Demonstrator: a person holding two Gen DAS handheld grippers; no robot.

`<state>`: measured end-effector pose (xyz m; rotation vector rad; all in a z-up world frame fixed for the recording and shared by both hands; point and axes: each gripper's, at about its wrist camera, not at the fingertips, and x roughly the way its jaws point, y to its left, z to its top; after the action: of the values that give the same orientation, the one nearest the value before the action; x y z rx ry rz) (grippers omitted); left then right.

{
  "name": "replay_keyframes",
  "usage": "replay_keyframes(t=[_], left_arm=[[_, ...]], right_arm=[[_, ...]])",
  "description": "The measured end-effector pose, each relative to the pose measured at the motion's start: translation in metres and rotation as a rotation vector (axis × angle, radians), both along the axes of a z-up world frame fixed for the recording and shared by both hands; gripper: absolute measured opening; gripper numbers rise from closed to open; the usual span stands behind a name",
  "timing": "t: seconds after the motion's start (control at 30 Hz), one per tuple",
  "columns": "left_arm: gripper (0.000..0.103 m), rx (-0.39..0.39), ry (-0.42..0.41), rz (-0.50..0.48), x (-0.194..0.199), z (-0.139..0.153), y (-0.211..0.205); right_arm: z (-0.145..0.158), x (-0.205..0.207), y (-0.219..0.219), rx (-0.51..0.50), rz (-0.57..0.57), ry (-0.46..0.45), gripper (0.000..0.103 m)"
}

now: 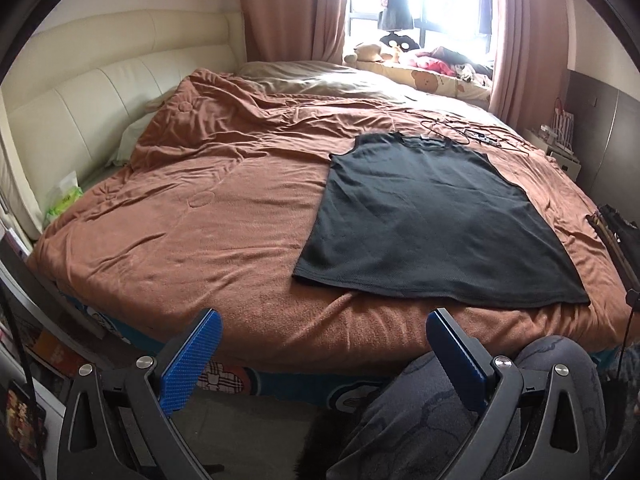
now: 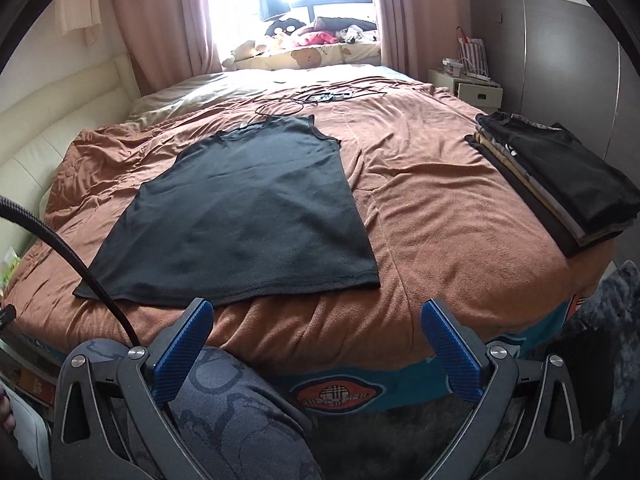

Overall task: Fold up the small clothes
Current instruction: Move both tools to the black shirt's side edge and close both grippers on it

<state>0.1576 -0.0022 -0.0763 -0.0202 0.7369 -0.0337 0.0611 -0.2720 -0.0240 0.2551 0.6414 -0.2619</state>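
A dark sleeveless top [image 1: 424, 216] lies spread flat on the brown blanket [image 1: 208, 216], hem toward me, neck toward the window. It also shows in the right wrist view [image 2: 248, 216]. My left gripper [image 1: 324, 322] is open and empty, held off the near edge of the bed, below and left of the hem. My right gripper [image 2: 318, 312] is open and empty, just short of the hem's right corner. A stack of folded clothes [image 2: 560, 184] sits at the bed's right edge.
Black cables and small devices [image 2: 320, 98] lie on the blanket beyond the top's neck. A cream headboard [image 1: 80, 92] runs along the left. A white nightstand [image 2: 472, 88] stands at the far right. My knee [image 2: 232, 408] is below the bed's edge.
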Motion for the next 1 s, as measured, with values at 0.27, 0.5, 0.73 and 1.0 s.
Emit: replay_keyframes(t=[0.27,0.5,0.73,1.0], left_arm=[[0.086,-0.072,0.033,-0.002,0.045,-0.015,0.022],[0.056,-0.109,0.141,0.016,0.089,-0.048,0.036],[0.038,-0.159,0.239,0.022,0.129,-0.084,0.045],[0.036,-0.154,0.292,0.029,0.153,-0.107,0.043]], right_arm=[[-0.009,0.025,-0.032,0.034,-0.014,0.017,0.103],[-0.023,0.048,-0.052,0.045,-0.019,0.038,0.086],[-0.05,0.079,-0.078,0.114,0.003,0.118,0.062],[-0.076,0.113,-0.098,0.189,0.016,0.163,0.045]])
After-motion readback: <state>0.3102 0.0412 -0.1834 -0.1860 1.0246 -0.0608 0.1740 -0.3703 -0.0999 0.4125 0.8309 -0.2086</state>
